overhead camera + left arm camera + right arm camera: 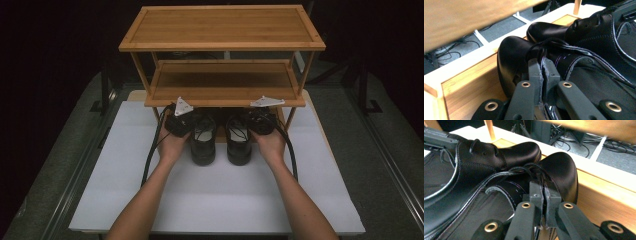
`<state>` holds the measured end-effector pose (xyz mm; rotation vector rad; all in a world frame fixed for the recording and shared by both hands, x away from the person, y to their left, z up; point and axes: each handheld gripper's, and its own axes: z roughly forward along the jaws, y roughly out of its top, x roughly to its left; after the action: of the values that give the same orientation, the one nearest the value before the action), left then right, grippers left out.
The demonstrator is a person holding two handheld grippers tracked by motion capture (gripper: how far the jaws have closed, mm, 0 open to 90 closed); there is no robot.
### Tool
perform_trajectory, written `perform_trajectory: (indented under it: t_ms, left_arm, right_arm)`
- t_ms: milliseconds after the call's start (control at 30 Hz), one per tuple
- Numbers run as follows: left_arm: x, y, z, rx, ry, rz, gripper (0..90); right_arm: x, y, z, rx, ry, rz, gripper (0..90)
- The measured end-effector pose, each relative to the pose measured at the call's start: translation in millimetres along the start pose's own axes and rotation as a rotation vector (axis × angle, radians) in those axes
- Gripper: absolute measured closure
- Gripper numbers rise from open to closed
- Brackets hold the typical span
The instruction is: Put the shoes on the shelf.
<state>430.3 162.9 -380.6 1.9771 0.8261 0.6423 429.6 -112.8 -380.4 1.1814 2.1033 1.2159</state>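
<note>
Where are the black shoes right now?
In the high view, the black shoes sit side by side at the front of the wooden rack, toes under its lower shelf, between the left gripper and right gripper.

We see the middle shelf point(225, 82) low over both shoes point(203, 142), posts point(291, 117) flanking them, the bottom rail point(469, 82) close alongside; the white desk point(210, 195) lies open.
</note>
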Motion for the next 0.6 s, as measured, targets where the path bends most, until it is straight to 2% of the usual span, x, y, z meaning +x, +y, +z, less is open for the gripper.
perform_trajectory:
  t_ms: [133, 267, 433, 500, 600]
  left_arm:
    - [-0.6, -1.8, 5.2, 0.002, 0.006, -0.008, 87.0]
    - [-2.7, -2.9, 6.9, 0.004, -0.010, 0.001, 86.8]
    - [-3.5, -4.6, 6.1, 0.013, -0.034, -0.001, 86.5]
    - [-3.5, -5.5, 4.8, 0.018, -0.038, 0.009, 86.3]
    - [-3.5, -6.0, 4.5, 0.016, -0.045, -0.006, 85.6]
  right_arm:
    - [1.0, -0.1, 2.8, -0.010, -0.014, -0.007, 86.6]
    - [3.6, -1.8, 3.7, -0.003, -0.012, -0.021, 86.5]
    - [3.7, -6.0, 3.5, -0.006, -0.002, -0.011, 86.4]
    - [3.7, -10.4, 1.9, -0.010, -0.004, -0.001, 86.3]
    - [2.1, -12.4, 1.2, -0.015, 0.001, 0.005, 86.0]
